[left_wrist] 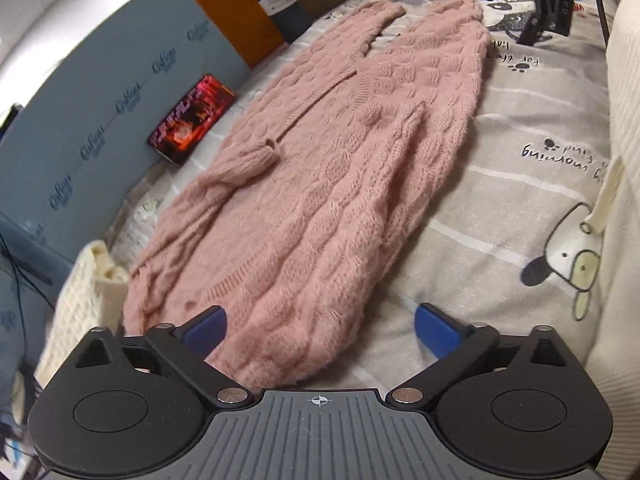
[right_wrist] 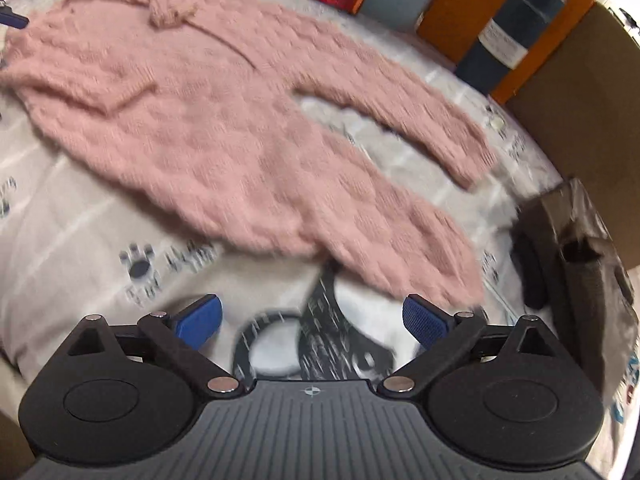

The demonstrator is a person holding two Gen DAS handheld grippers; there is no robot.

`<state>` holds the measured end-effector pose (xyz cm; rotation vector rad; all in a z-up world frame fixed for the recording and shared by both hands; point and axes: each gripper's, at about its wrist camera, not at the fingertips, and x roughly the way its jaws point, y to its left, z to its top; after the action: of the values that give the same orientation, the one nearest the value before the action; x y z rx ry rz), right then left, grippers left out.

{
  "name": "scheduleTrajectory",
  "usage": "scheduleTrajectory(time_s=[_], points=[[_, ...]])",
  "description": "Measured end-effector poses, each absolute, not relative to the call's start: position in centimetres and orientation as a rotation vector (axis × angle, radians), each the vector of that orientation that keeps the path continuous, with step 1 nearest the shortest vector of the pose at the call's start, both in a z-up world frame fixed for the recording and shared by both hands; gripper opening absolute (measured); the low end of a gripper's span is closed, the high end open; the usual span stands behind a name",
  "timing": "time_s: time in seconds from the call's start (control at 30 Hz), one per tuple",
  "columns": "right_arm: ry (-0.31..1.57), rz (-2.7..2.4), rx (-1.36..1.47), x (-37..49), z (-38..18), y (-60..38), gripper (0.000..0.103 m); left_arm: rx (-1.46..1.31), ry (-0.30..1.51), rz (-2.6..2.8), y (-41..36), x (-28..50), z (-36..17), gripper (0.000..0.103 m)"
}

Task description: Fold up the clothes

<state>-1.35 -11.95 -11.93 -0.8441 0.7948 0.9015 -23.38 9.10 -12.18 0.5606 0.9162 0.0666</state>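
While the pink cable-knit sweater (left_wrist: 320,168) lies spread along the middle of the bed, neither tool has hold of it.

Bed sheet (left_wrist: 520,184): grey, white stripes, cartoon dogs and paw prints. It carries everything. A pale blue printed board (left_wrist: 100,100) stands along its far edge, with an orange box (right_wrist: 480,8) and a dark blue carton (right_wrist: 508,28) beside it.

Sweater: largest item, front up, V-neck showing. One sleeve is laid back across the chest, its cuff (left_wrist: 256,160) resting near the placket. In the right wrist view the other sleeve (right_wrist: 400,108) runs out free toward the bed's box-side edge, apart from the body, with sheet showing between. Judgement: one side is tucked and this sleeve is the next piece to bring in.

Cream knit garments: one (left_wrist: 624,200) along one edge of the bed, another (left_wrist: 84,292) at the opposite edge, seemingly waiting. A dark brown garment (right_wrist: 580,248) sits bunched at the bed's corner.

Red-lit phone (left_wrist: 192,118): flat on the sheet, just beside the sweater, against the blue board.

Left gripper (left_wrist: 320,330): blue pads spread wide, holding nothing, positioned over the sweater's near end, one pad above knit, the other above bare sheet. Placed, I judge, to take that end.

Right gripper (right_wrist: 314,322): likewise spread wide and empty, over printed sheet, just short of the sweater's edge. View is motion-blurred.
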Motion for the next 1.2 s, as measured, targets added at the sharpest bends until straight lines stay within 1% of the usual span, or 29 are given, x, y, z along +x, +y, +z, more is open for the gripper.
scheduleTrajectory(time_s=[0.23, 0.27, 0.3, 0.33, 0.37, 0.4, 0.43, 0.47, 0.5, 0.53, 0.57, 0.6, 0.67, 0.9, 1.03, 1.2], points=[[0.669, 0.892, -0.766, -1.4, -12.1, -9.8, 0.098, 0.473, 0.841, 0.242, 10.3, -23.1, -12.7, 0.103], [0.663, 0.869, -0.741, -1.0, -12.1, -9.9, 0.097, 0.462, 0.836, 0.277, 10.6, -23.2, -12.7, 0.101], [0.665, 0.839, -0.713, -0.4, -12.1, -10.2, 0.093, 0.453, 0.832, 0.309, 10.9, -23.3, -12.7, 0.098], [0.666, 0.809, -0.686, 0.1, -12.1, -10.5, 0.09, 0.443, 0.827, 0.341, 11.2, -23.4, -12.7, 0.09], [0.665, 0.792, -0.661, 0.5, -12.0, -10.8, 0.079, 0.437, 0.826, 0.334, 11.3, -23.5, -12.6, 0.085], [0.659, 0.799, -0.646, 0.8, -11.7, -10.9, 0.065, 0.431, 0.828, 0.315, 11.4, -23.4, -12.4, 0.07], [0.651, 0.809, -0.636, 1.1, -11.2, -10.8, 0.06, 0.416, 0.832, 0.296, 11.5, -23.3, -12.2, 0.048], [0.645, 0.815, -0.625, 1.3, -10.8, -10.7, 0.049, 0.393, 0.837, 0.286, 11.8, -23.1, -12.0, 0.038], [0.639, 0.821, -0.615, 1.6, -10.3, -10.6, 0.035, 0.369, 0.836, 0.293, 12.2, -22.9, -11.8, 0.029], [0.636, 0.825, -0.601, 1.9, -9.8, -10.4, 0.028, 0.344, 0.826, 0.312, 12.7, -22.7, -11.5, 0.022], [0.637, 0.825, -0.58, 2.4, -9.4, -10.2, 0.019, 0.319, 0.815, 0.333, 13.2, -22.5, -11.2, 0.021], [0.635, 0.824, -0.557, 2.9, -9.0, -10.0, 0.015, 0.294, 0.805, 0.354, 13.6, -22.3, -10.8, 0.02], [0.631, 0.831, -0.517, 3.7, -8.3, -9.3, 0.012, 0.24, 0.775, 0.388, 14.8, -21.7, -10.0, 0.018], [0.592, 0.878, -0.472, 8.0, -6.2, -6.2, 0.01, 0.108, 0.704, 0.492, 19.3, -19.2, -7.8, 0.016], [0.615, 0.91, -0.477, 10.8, -6.1, -4.1, 0.01, 0.09, 0.708, 0.498, 21.5, -17.5, -7.3, 0.016], [0.668, 0.941, -0.506, 13.0, -7.2, -2.2, 0.01, 0.09, 0.747, 0.484, 23.4, -15.5, -7.9, 0.018]])
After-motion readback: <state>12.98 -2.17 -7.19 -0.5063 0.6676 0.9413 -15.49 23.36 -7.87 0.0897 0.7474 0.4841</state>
